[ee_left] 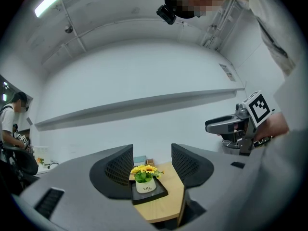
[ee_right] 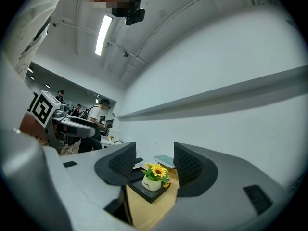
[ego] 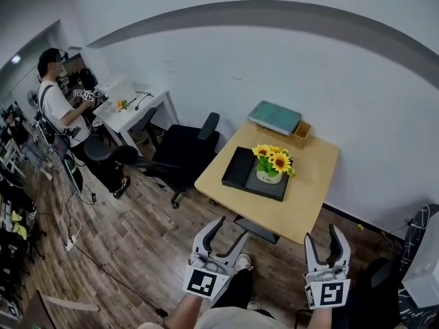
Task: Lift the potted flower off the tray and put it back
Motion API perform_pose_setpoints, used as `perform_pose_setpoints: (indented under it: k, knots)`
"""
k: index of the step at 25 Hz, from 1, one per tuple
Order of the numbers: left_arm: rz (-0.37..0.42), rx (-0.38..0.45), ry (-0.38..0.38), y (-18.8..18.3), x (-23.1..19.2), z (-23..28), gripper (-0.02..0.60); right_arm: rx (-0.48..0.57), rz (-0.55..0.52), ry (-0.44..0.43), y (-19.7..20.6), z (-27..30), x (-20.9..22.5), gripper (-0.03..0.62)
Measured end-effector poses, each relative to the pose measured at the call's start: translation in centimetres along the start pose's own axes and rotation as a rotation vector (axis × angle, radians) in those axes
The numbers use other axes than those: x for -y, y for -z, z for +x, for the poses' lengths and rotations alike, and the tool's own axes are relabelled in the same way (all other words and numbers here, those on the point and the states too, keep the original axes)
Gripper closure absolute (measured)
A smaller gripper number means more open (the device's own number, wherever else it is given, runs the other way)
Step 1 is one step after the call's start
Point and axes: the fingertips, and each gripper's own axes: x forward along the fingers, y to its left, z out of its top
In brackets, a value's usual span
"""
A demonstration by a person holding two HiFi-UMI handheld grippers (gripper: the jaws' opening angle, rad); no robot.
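A white pot of yellow sunflowers (ego: 271, 166) stands on the right half of a black tray (ego: 239, 168) on a light wooden table (ego: 312, 184). My left gripper (ego: 228, 232) and right gripper (ego: 325, 242) are held side by side well short of the table's near edge, both open and empty. In the left gripper view the potted flower (ee_left: 146, 180) shows far off between the jaws, and my left gripper (ee_left: 152, 165) touches nothing. The right gripper view shows the same pot (ee_right: 154, 179) on the tray (ee_right: 144, 192) ahead of my right gripper (ee_right: 154, 162).
A teal book (ego: 274, 116) and a small wooden box (ego: 301, 133) lie at the table's far edge. A black office chair (ego: 180, 151) stands left of the table. A person (ego: 60, 108) works at a white desk (ego: 130, 108) far left. Wood floor lies below.
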Motion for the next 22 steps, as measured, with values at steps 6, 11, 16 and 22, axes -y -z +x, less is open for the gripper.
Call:
perform_pose_setpoints:
  k: [6, 11, 16, 22]
  knots:
    - [0.008, -0.002, 0.026, 0.4, -0.7, 2.5, 0.344, -0.017, 0.001, 0.010, 1.0, 2.1, 0.9, 0.350]
    - [0.001, -0.010, 0.036, 1.0, -2.3, 5.1, 0.344, -0.029, 0.003, 0.008, 1.7, 5.1, 1.7, 0.350]
    - [-0.005, -0.023, 0.053, 1.9, -4.3, 8.4, 0.344, -0.043, 0.003, 0.004, 2.7, 8.8, 2.5, 0.350]
    - [-0.020, -0.029, 0.073, 2.4, -7.3, 12.6, 0.344, -0.060, -0.006, 0.011, 3.1, 13.6, 3.5, 0.350]
